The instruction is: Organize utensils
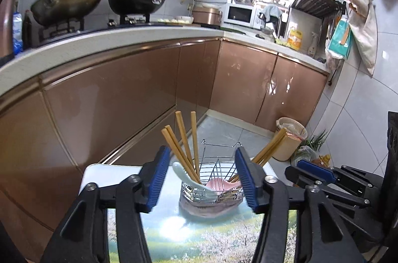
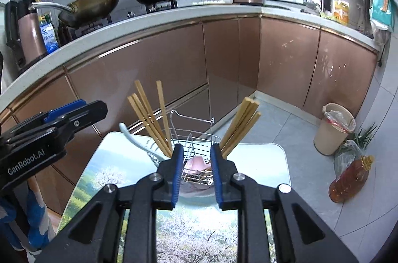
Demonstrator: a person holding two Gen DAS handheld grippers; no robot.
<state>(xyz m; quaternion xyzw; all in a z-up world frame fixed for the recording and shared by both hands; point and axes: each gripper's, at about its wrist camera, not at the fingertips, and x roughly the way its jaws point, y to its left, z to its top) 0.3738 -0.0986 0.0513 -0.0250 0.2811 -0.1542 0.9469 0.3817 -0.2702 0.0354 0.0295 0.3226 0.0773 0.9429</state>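
Wire holder: chromed wire basket (image 1: 211, 178) standing on the scenic-print surface (image 1: 174, 233), resting on a grey-pink cloth (image 1: 209, 209).
Relation to claws: basket lies straight ahead of and below both claws, centred between the fingers in each wrist view; neither claw touches it.
Left claw (image 1: 202, 179): spread wide, nothing between its blue pads.
Right claw (image 2: 196, 176): parted narrowly, also empty (seen from the left wrist view, it sits off to the right, beside the basket).
Nearer hand: cannot tell; both appear about equally set back.
Contents, left compartment: wooden chopsticks (image 2: 149, 116), four visible, tips down, long axes leaning up and to the left; white ceramic spoon (image 1: 189, 178) with its handle over the left rim.
Contents, right compartment: second bundle of chopsticks (image 2: 242, 121), leaning up and to the right.
Contents, centre: pink spoon (image 2: 196, 162) lying low inside.
Task standing: judged near complete, as no loose utensil shows on the surface.
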